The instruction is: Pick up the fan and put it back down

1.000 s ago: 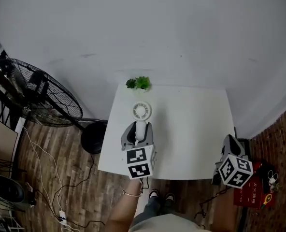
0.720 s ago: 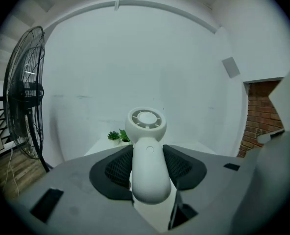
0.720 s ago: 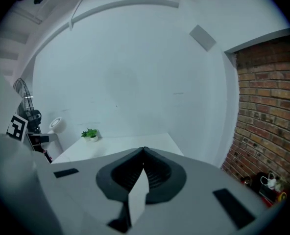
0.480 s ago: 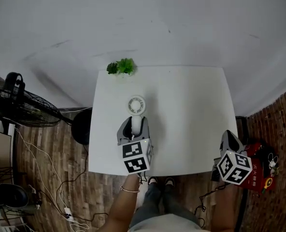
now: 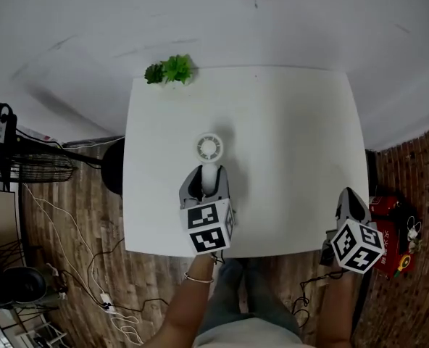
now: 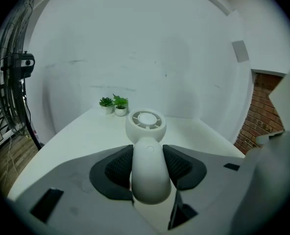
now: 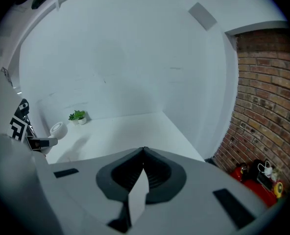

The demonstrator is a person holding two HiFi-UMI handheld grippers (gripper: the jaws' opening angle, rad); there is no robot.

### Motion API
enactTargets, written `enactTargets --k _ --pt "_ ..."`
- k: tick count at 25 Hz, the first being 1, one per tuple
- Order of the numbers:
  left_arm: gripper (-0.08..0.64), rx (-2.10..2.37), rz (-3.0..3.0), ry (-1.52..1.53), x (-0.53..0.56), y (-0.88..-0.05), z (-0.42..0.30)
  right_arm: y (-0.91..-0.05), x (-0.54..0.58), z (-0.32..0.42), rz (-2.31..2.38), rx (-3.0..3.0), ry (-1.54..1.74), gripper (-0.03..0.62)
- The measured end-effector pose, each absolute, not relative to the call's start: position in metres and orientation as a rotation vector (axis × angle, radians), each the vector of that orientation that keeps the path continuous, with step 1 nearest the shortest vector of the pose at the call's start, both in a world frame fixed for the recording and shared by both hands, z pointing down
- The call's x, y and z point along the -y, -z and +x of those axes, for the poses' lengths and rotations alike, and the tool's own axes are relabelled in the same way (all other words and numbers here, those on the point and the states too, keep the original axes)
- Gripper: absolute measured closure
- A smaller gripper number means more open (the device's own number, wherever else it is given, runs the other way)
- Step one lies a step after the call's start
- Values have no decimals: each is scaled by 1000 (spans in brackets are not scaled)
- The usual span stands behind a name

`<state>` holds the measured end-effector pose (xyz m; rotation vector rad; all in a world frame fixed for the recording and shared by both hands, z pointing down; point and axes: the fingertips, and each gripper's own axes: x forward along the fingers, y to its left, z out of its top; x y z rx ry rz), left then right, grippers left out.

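Head view, steeply down: white table (image 5: 294, 122) against a pale wall, wood floor on either side.

Fan (image 5: 209, 149): small, white, with a round grilled head and a stubby handle. Placed over the left-middle of the table, head toward the wall, handle toward the person. No telling from any view whether resting on the tabletop or just clear of it.

Left gripper (image 5: 207, 177): clamped across the fan's handle. In the left gripper view (image 6: 149, 166), dark ribbed pads (image 6: 116, 169) pressed against both sides of the handle, fan (image 6: 146, 126) head beyond them, tilted face-up.

Right gripper (image 5: 350, 201): at the near right corner of the table, well apart from the fan. In the right gripper view (image 7: 144, 152), jaws pressed together at the tips, nothing between them.

Plant (image 5: 169, 69): small, green, at the far left corner of the table, near the wall and well beyond the fan head; also visible in the left gripper view (image 6: 114, 104) and the right gripper view (image 7: 77, 115).

Floor fan (image 5: 19, 162): large, dark, on the floor left of the table.

Brick wall (image 7: 267, 106): to the right of the table.
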<state>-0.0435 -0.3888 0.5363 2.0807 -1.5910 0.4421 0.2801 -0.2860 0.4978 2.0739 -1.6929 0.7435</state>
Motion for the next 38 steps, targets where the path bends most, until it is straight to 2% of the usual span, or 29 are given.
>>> enactTargets --k 17,38 --pt "369 1490 1996 -582 375 -591 -35 -536 285 268 2042 1680 -830 592" --pt "368 1444 1949 -626 371 -607 -25 -544 274 272 2045 1671 -864 592"
